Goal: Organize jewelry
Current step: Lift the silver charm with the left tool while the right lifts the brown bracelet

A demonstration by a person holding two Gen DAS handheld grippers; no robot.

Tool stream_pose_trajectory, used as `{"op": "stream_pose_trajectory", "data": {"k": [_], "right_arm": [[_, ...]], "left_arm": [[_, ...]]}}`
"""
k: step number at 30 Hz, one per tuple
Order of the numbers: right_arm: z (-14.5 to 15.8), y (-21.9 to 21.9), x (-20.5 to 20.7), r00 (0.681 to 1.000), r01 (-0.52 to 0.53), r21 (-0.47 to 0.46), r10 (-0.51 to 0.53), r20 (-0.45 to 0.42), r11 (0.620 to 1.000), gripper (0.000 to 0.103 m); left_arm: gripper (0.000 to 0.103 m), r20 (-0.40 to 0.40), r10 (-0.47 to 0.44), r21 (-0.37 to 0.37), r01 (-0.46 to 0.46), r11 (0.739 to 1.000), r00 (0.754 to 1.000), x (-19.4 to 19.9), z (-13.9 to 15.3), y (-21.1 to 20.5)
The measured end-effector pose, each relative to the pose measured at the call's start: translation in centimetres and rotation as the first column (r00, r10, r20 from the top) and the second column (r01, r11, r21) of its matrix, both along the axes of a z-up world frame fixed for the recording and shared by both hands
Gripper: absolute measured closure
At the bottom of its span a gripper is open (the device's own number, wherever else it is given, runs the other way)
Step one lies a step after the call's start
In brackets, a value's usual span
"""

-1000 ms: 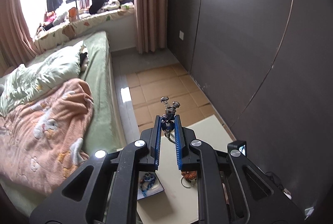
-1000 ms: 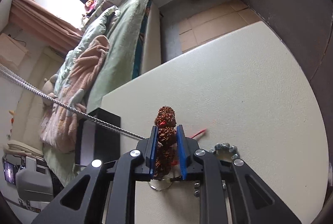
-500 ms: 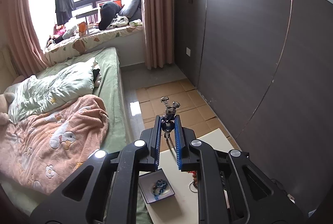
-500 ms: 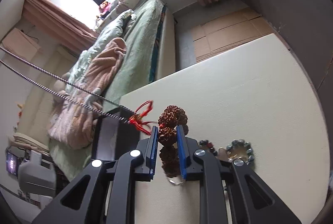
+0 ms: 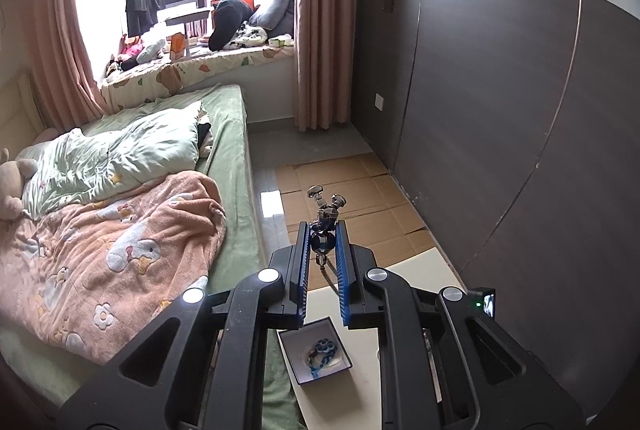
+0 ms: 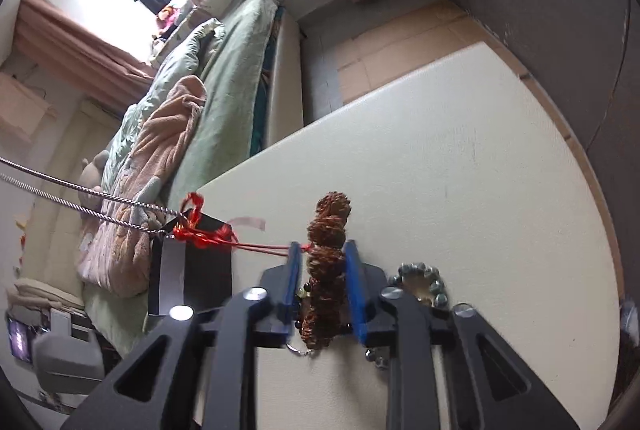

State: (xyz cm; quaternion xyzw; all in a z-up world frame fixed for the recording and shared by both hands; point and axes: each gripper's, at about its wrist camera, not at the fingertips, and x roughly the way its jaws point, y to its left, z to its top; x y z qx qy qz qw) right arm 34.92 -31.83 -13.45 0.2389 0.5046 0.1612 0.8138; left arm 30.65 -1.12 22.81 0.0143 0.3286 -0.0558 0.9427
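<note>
Cream table [image 6: 460,134], black box [image 6: 200,270] partly hidden.

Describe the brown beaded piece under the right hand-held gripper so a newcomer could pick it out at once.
Find the cream table beside the bed. Near its front edge, between the open right hand-held gripper fingers, lies a string of knobbly rust-brown beads. Unlike the smooth grey bead bracelet beside it, its beads are rough, with red cord attached.

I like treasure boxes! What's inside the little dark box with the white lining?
Inside the small dark box with white lining lies a blue beaded piece of jewelry on the pale lining. Nothing else shows; the left gripper's black frame partly covers the box's left edge.
</note>
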Motion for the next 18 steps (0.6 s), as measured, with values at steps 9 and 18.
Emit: {"op": "stream_pose_trajectory", "data": {"k": [9,18], "right_arm": [[-1.7,-0.5,0.5,0.998,0.032,-0.019,-0.033,-0.057,0.999,0.059],[0.5,0.8,0.0,0.999,-0.014,0.029,0.012,0.046,0.999,0.103]], "left_arm": [[0.09,-0.005,-0.02,-0.009,0.02,1.0,1.0,0.1,-0.5,0.0],[0.09,0.012,-0.067,-0.041,0.067,0.997,0.998,-0.3,0.3,-0.8]]}}
